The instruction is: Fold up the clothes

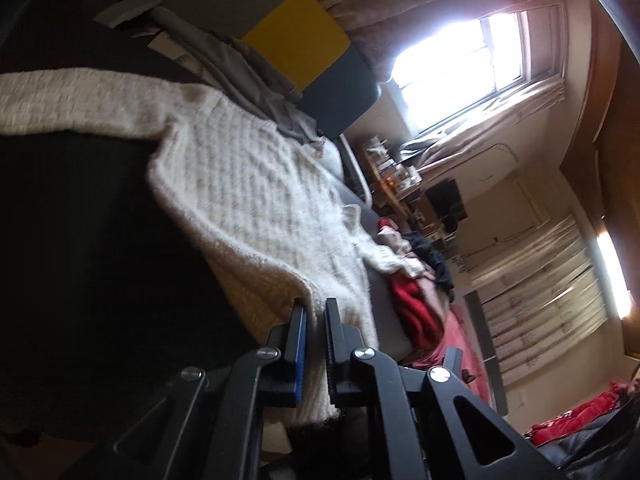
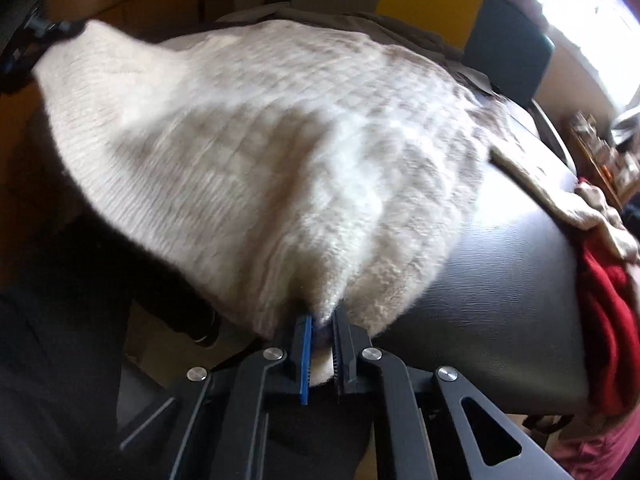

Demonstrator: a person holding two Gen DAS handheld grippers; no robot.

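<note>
A cream knitted sweater (image 1: 248, 184) is held up, part draped over a dark grey table (image 2: 500, 280). My left gripper (image 1: 316, 308) is shut on the sweater's hem edge, cloth pinched between the blue pads. My right gripper (image 2: 322, 320) is shut on another bunched edge of the sweater (image 2: 260, 152). In the right wrist view the left gripper (image 2: 24, 48) shows at the far left, holding the other corner. The sweater hangs stretched between the two grippers.
A red garment (image 2: 608, 308) and other clothes (image 1: 424, 256) lie piled at the table's right side. A grey garment (image 1: 256, 68) and a grey, yellow and dark blue board (image 1: 300, 32) sit behind. A window (image 1: 456, 64) and curtains stand beyond.
</note>
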